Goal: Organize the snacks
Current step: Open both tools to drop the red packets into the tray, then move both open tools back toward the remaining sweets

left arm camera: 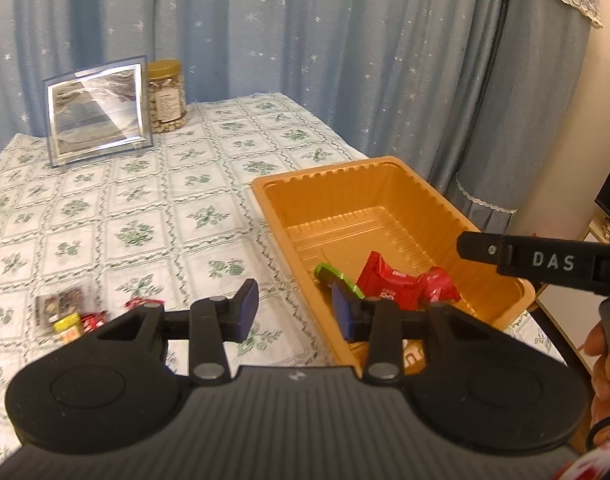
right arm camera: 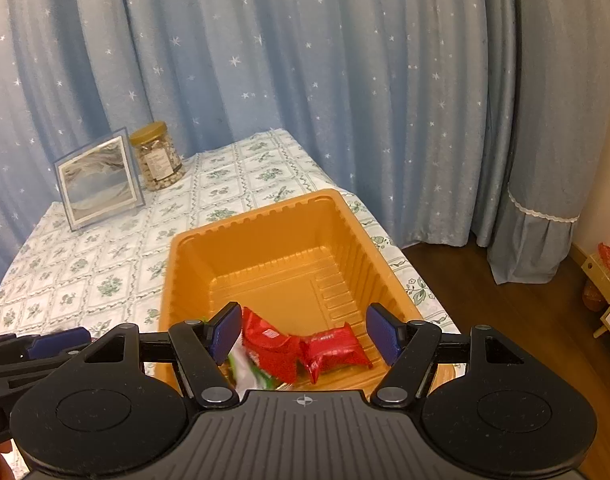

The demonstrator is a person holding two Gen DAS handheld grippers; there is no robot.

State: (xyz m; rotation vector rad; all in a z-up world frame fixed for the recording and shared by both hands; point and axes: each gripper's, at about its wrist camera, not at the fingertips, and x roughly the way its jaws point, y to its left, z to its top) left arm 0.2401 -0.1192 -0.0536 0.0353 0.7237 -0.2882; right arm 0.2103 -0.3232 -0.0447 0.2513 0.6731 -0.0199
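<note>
An orange plastic tray [left arm camera: 385,172] stands on the table's right side; it also shows in the right wrist view [right arm camera: 265,216]. In it lie red snack packets [left arm camera: 401,284] [right arm camera: 305,344] and a green-and-white packet [left arm camera: 337,276] [right arm camera: 249,372]. My left gripper [left arm camera: 297,312] is open and empty, over the tray's left rim. My right gripper [right arm camera: 305,336] is open and empty, above the tray's near end and the packets. Its black body shows in the left wrist view [left arm camera: 545,264]. Several small snacks [left arm camera: 73,316] lie on the tablecloth at the left.
A picture frame [left arm camera: 97,112] and a jar of nuts [left arm camera: 167,96] stand at the table's far end, before a blue star-patterned curtain. The floral tablecloth [left arm camera: 145,208] covers the table. The table edge and wooden floor [right arm camera: 505,312] lie right of the tray.
</note>
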